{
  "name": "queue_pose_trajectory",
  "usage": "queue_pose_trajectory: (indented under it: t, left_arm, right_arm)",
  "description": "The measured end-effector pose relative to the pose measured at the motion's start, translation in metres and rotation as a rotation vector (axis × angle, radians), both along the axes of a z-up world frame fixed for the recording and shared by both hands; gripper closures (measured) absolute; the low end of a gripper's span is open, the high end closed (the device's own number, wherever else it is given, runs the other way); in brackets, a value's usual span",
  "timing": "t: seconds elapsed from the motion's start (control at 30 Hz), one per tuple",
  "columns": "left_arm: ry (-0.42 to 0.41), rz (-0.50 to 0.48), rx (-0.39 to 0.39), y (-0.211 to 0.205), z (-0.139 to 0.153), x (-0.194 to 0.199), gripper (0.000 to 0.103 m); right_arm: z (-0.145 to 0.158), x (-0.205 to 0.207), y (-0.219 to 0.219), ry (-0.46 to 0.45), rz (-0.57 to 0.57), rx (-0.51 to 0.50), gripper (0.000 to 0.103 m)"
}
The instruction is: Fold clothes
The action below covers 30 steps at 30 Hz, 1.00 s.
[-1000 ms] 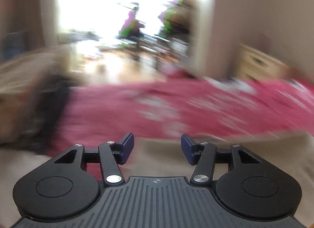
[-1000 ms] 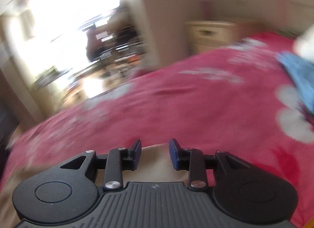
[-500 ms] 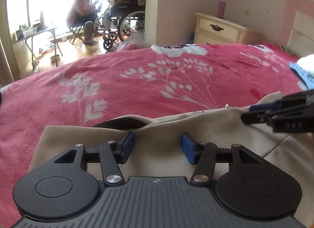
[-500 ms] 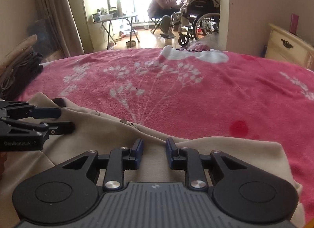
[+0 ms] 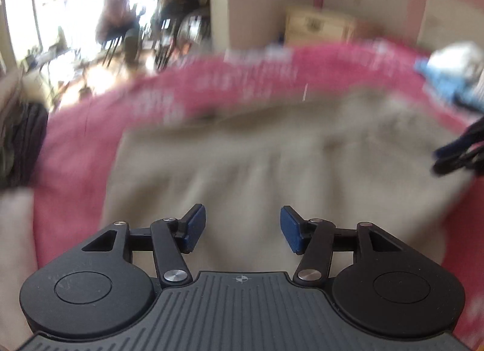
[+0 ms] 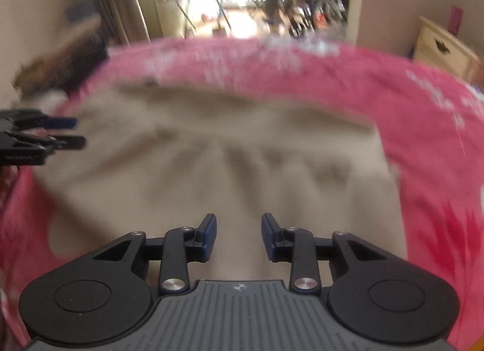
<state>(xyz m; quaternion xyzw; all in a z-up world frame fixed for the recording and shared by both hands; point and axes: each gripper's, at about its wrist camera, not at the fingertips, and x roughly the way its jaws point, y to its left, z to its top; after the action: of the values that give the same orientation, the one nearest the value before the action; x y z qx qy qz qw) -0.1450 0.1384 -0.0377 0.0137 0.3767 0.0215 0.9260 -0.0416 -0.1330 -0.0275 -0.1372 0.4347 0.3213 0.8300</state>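
Note:
A beige garment (image 5: 257, 151) lies spread on the pink flowered bedspread (image 5: 242, 78); both views are motion-blurred. My left gripper (image 5: 243, 228) hangs open above the garment's near part, nothing between its blue pads. My right gripper (image 6: 239, 236) is also open over the same beige garment (image 6: 211, 157), its pads empty. The right gripper's fingers (image 5: 453, 154) show at the right edge of the left wrist view, and the left gripper's fingers (image 6: 45, 136) at the left edge of the right wrist view.
Dark folded clothes (image 5: 21, 145) lie at the bed's left edge. A blue and white cloth (image 5: 447, 75) sits at the far right. A cream nightstand (image 6: 444, 48) stands by the wall. A seated person (image 5: 118, 21) and a wheelchair (image 6: 326, 9) are beyond the bed.
Both grippers have lifted and pulled back from the garment, so more of the beige cloth shows below them. The right gripper's fingers stand wider apart than half a second ago.

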Motion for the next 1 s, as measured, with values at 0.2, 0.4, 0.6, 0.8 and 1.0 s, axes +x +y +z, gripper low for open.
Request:
queue_pose_trajectory:
  t: [0.2,0.4,0.6,0.8,1.0]
  left_arm:
    - [-0.024,0.08,0.024,0.002,-0.002,-0.005,0.033]
    - [-0.024,0.167,-0.046,0.01,0.016,-0.03,0.03]
    - [-0.038,0.253,-0.102,0.016,0.023,-0.062,0.013]
    - [-0.059,0.313,-0.08,0.03,0.024,-0.064,0.006]
    - [-0.024,0.388,-0.166,0.074,0.013,-0.036,0.005]
  right_arm:
    - [0.002,-0.01,0.017,-0.025,-0.078,-0.077,0.064]
    - [0.017,-0.014,0.039,-0.042,-0.14,0.073,0.039]
    - [-0.025,-0.004,0.068,0.04,-0.237,0.054,0.025]
    - [-0.033,-0.01,0.083,0.006,-0.222,0.037,0.003]
    - [-0.035,-0.012,0.087,0.0,-0.231,0.023,0.001]
